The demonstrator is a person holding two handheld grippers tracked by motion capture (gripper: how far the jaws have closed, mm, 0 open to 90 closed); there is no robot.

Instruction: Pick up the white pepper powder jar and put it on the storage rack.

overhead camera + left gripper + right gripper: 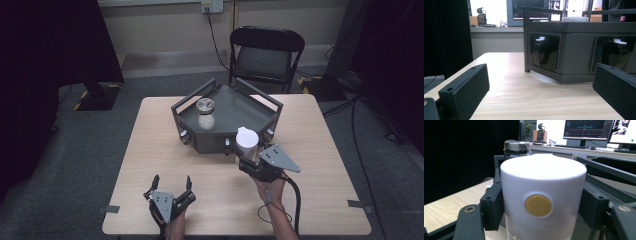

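Note:
My right gripper (pixel 248 161) is shut on a white-lidded container (pixel 247 141), held upright just in front of the dark grey tray (pixel 235 107). In the right gripper view both black jaws press the sides of the white-lidded container (pixel 543 195), whose lid carries a round yellow button (pixel 538 205). A glass jar with a metal lid (pixel 205 113) stands inside the tray at its left; the jar's lid (pixel 517 146) peeks over the white container. My left gripper (pixel 172 182) rests open near the table's front edge, jaws wide apart with nothing between them, facing the tray's front wall (pixel 574 50).
The tray has raised rails and black latches (pixel 544 51) on its front faces. A black folding chair (pixel 265 55) stands behind the table (pixel 150 150). Cables run across the floor at the right.

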